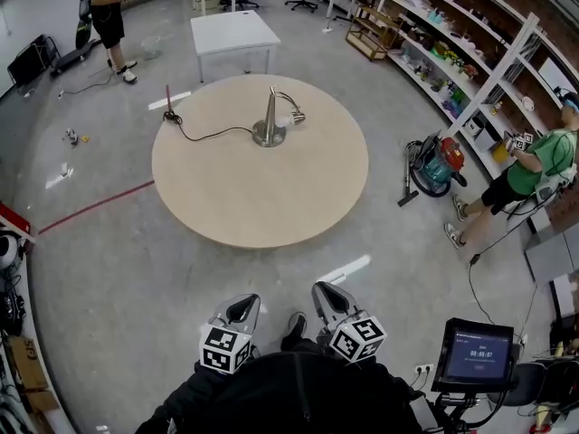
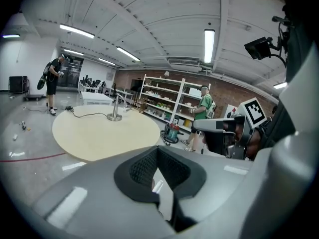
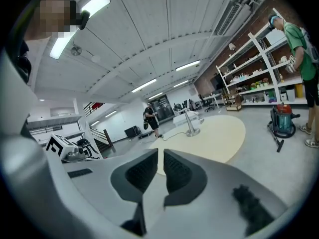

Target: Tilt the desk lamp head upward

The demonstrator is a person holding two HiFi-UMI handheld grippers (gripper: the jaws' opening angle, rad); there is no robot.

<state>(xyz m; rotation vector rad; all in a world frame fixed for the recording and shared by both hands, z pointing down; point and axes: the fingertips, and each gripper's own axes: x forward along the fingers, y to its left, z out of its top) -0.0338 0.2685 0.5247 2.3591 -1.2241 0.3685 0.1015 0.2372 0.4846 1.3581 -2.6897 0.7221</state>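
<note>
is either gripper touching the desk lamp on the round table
No, the left gripper and right gripper are over the floor short of the round table, while the desk lamp stands toward its far side.

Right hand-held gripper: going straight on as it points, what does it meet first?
Probably the table, though depth is unclear; only bare floor lies before it. The lamp stands farther back.

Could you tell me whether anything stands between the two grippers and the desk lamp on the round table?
Nothing visible does: only floor and bare tabletop lie between the left gripper, the right gripper and the desk lamp. Its cable trails off to the left, out of the way.
</note>
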